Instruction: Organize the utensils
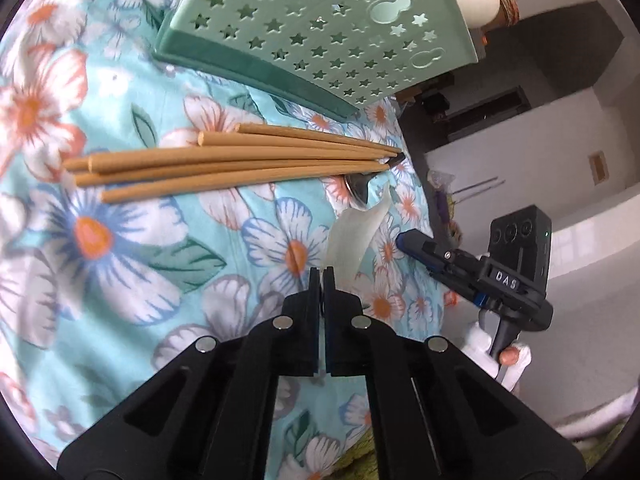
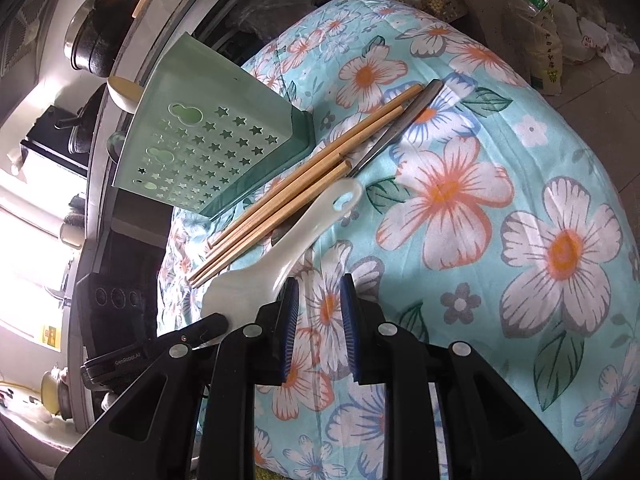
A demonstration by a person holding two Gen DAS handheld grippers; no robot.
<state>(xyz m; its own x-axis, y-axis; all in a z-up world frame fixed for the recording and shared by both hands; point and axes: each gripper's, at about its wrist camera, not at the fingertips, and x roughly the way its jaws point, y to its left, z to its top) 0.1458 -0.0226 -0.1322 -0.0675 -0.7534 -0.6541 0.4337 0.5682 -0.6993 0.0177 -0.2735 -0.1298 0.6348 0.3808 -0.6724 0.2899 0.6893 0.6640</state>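
Observation:
A white rice paddle [image 2: 280, 256] lies on the flowered cloth, its holed handle pointing away. My left gripper [image 1: 323, 276] is shut on the paddle [image 1: 352, 236] at its blade; in the right wrist view the left gripper [image 2: 208, 326] comes in from the lower left. Several wooden chopsticks [image 1: 240, 160] [image 2: 300, 192] lie bunched beside the paddle, over a metal spoon [image 1: 358, 192] [image 2: 400, 128]. A green utensil holder [image 1: 320, 28] [image 2: 200, 148] with star holes stands just beyond them. My right gripper [image 2: 320, 304] [image 1: 412, 240] hovers open over the cloth next to the paddle, with nothing between its fingers.
The flowered cloth [image 2: 500, 200] covers a rounded surface that drops off near the grippers. Pots [image 2: 100, 28] and a counter lie past the holder. Plastic bags [image 2: 560, 20] lie on the floor beyond the cloth. A finger [image 1: 508, 356] holds the right gripper's handle.

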